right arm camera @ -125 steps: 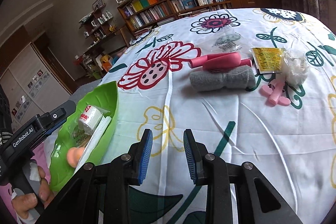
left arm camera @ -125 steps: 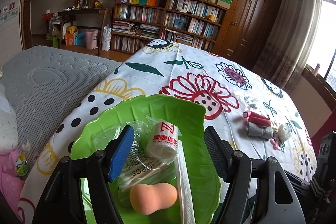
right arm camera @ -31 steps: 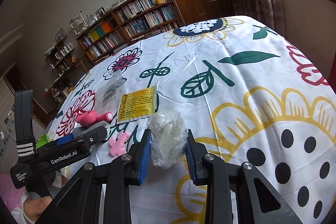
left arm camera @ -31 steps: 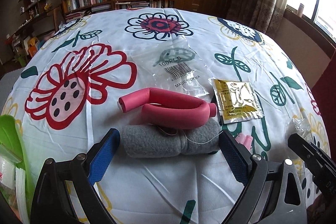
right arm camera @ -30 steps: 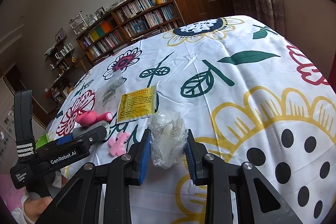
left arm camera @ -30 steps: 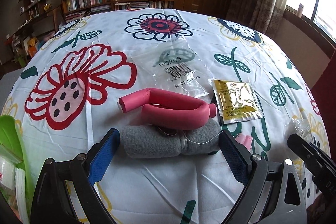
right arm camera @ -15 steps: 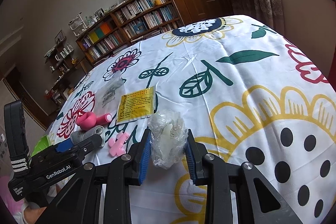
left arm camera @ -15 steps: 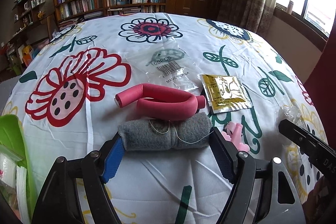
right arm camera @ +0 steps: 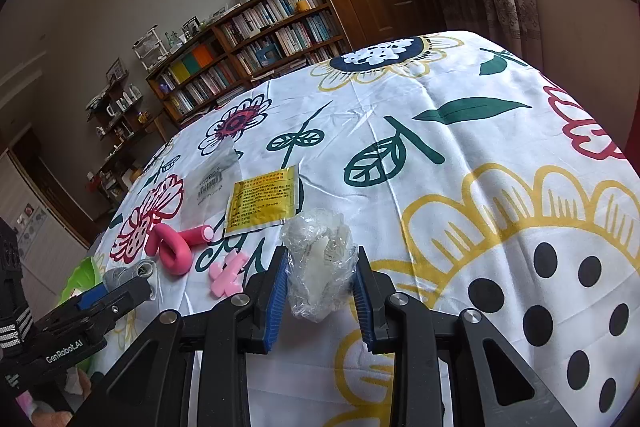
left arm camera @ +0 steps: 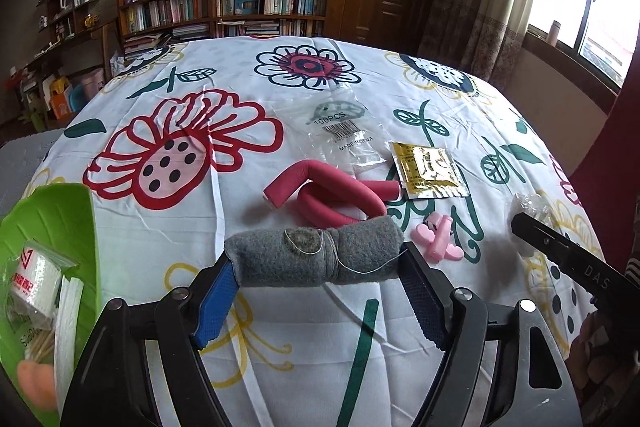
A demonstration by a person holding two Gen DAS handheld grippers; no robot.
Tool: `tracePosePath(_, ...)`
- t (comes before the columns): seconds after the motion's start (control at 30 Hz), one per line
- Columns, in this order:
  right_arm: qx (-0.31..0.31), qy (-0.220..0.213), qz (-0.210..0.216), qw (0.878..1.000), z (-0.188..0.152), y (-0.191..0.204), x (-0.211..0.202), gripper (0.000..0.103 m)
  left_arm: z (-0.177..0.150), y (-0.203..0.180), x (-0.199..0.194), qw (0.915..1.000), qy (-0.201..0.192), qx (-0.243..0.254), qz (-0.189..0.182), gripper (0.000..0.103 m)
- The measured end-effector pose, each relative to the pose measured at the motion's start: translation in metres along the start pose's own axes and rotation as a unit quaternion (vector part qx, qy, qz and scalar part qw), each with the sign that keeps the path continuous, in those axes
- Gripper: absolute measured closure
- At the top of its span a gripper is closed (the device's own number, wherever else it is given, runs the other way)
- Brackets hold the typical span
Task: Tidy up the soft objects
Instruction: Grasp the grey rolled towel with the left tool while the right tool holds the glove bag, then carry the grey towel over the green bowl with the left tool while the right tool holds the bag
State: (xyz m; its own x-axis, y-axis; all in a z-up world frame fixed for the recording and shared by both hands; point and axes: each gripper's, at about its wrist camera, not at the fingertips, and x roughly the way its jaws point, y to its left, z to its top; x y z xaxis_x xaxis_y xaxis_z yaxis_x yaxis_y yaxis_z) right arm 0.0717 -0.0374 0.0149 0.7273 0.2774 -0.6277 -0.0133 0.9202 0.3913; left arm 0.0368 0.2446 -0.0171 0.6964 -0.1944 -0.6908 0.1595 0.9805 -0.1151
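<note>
Left wrist view has my left hand-held gripper clamped on the rolled grey felt bundle tied with thread, blue pads pressing in on both of its ends, and the roll looks to sit just above the flower-print cloth surface, though I can't tell for sure if it's touching. Just behind it lies the bent pink foam curler tube, with the small pale pink foam piece off to the right of the roll. Further back there's a clear plastic bag printed 100PCS and a yellow foil sachet lying flat beside it. The green leaf-shaped plastic tray is at the left edge, holding a wrapped white bandage roll, a white paper strip and a peach-coloured sponge. Over on the right wrist view, my right hand-held gripper is gripping the crinkly clear plastic packet with whitish stuff inside, pads tight against both sides, low over the cloth near a yellow flower outline. Same view shows the sachet and the curler off to the left, well apart from the packet.
</note>
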Motion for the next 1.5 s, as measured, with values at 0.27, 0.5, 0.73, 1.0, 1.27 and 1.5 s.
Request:
tracePosePath(0.27, -0.005, -0.001, 0.001, 1.000, -0.001, 0.003, -0.004, 0.071, -0.008, 0.013, -0.022, 0.9998, -0.013, -0.013, 0.006, 0.026)
tracePosePath(0.5, -0.027, 0.003, 0.007, 1.000, -0.004, 0.018, -0.006, 0.071, -0.015, 0.028, -0.040, 0.9990, -0.028, -0.023, 0.027, 0.026)
tracePosePath(0.73, -0.045, 0.003, 0.014, 0.999, -0.007, 0.031, -0.008, 0.071, -0.020, 0.050, -0.064, 0.9970, -0.050, -0.041, 0.042, 0.026)
tracePosePath(1.0, -0.059, 0.005, 0.034, 0.998, -0.014, 0.054, -0.015, 0.071, -0.033, 0.080, -0.090, 0.9941, -0.064, -0.061, 0.063, 0.026)
tracePosePath(1.27, -0.081, 0.005, 0.064, 0.995, -0.023, 0.086, -0.023, 0.071, -0.056, 0.113, -0.109, 0.9904, -0.063, -0.073, 0.099, 0.026)
tracePosePath(1.5, -0.100, 0.013, 0.090, 0.991, -0.036, 0.116, -0.023, 0.071, -0.073, 0.142, -0.119, 0.9875, -0.056, -0.087, 0.119, 0.026)
